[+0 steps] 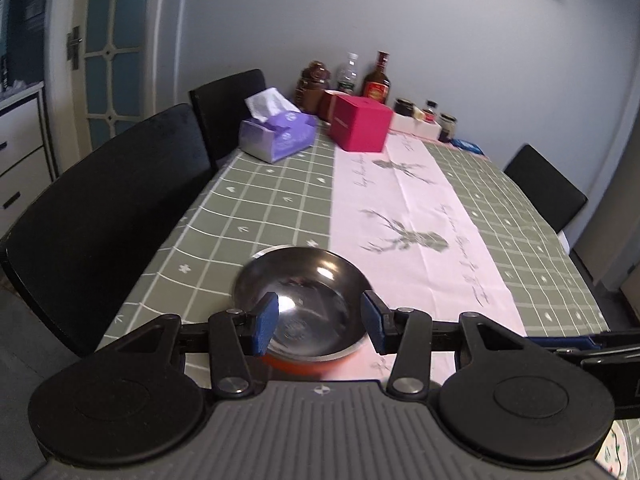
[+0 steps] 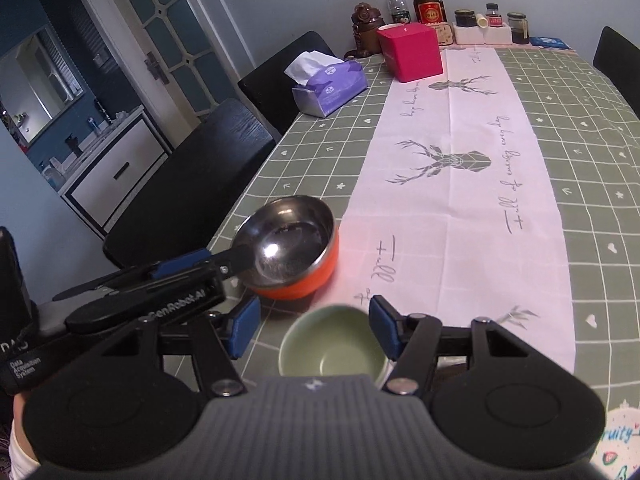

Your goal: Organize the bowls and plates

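Note:
An orange bowl with a shiny steel inside (image 1: 304,304) (image 2: 292,240) sits near the table's front left edge. My left gripper (image 1: 318,326) is open, its blue pads either side of the bowl's near rim; in the right wrist view a left finger (image 2: 240,260) reaches over that rim. A small green bowl (image 2: 334,346) stands upright on the table just before the orange one. My right gripper (image 2: 314,330) is open above it, pads wide on both sides, touching nothing.
The green checked tablecloth (image 2: 580,160) carries a white deer-print runner (image 2: 460,200). A purple tissue box (image 2: 330,86), red box (image 2: 412,50), bottles and jars (image 2: 430,4) stand at the far end. Black chairs (image 1: 104,216) line the left side. A printed plate edge (image 2: 620,444) shows bottom right.

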The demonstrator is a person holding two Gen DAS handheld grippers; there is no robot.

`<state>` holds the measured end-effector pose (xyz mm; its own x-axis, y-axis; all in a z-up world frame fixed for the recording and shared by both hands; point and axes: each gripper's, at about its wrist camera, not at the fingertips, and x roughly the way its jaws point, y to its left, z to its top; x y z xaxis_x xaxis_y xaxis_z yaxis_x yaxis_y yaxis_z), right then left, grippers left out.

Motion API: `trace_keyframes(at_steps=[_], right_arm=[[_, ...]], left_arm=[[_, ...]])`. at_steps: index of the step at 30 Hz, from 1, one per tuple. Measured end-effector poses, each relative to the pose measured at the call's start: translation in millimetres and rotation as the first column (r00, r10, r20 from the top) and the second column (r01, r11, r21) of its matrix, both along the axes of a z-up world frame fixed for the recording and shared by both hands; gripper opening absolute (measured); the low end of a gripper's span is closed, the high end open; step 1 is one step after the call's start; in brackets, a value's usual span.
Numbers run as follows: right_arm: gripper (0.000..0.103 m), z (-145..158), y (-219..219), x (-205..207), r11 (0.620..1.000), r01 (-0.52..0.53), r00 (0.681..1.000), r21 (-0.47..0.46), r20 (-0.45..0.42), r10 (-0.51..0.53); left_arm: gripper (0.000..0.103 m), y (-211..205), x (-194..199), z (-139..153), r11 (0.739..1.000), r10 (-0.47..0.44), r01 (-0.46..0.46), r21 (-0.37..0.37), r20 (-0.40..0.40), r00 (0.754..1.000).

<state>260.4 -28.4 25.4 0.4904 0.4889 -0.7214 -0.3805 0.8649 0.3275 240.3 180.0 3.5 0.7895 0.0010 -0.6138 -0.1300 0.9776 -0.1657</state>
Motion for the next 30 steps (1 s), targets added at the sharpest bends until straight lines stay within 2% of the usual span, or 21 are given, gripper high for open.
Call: trace_keyframes(at_steps=[5,9,10,14,19,23,26,30], right_arm=[[0.057,-13.9,22.0,29.9,1.000,0.027,0.997,-0.003,-0.072,-0.027],[0.053,-29.3,39.3,49.1,0.998,0.052,0.993,-0.046,-0.101,-0.056],[0.048,-33.2,41.7,53.6,0.997,0.059,0.992,-0.047,-0.111,-0.064],[0.045,-50.3,46.8,70.0,0.996,0.091,0.981,-0.016,-0.170,-0.093],[0.042,-64.3,51.7,82.6,0.992,0.122,0.973,-0.031,-0.196,-0.126],[0.042,-71.8,56.2,88.0,0.992,0.124,0.969,-0.027,-0.212,-0.126],[0.042,-74.4,59.7,87.6,0.992,0.118,0.969,-0.042,-0.214,-0.124],[0.034,-75.7,64.4,89.0,0.992,0.115,0.969,-0.053,-0.216,-0.123]], left_arm=[[0.053,23.2,16.5,-14.9,0.999,0.037,-0.038,-0.007,-0.031,0.999],[0.053,43.4,27.5,-27.9,0.995,0.059,-0.064,-0.071,-0.069,0.996],[0.053,48.5,29.8,-31.8,0.993,0.059,-0.066,-0.093,-0.078,0.995],[0.045,64.8,38.5,-47.1,0.979,0.072,-0.092,-0.182,-0.110,0.991],[0.042,70.9,42.2,-60.5,0.972,0.105,-0.130,-0.198,-0.132,0.986],[0.037,75.9,44.7,-72.7,0.950,0.126,-0.166,-0.264,-0.161,0.979],[0.032,75.4,44.8,-75.1,0.947,0.140,-0.182,-0.265,-0.169,0.976],[0.025,72.9,44.3,-74.4,0.949,0.143,-0.182,-0.256,-0.163,0.976]])
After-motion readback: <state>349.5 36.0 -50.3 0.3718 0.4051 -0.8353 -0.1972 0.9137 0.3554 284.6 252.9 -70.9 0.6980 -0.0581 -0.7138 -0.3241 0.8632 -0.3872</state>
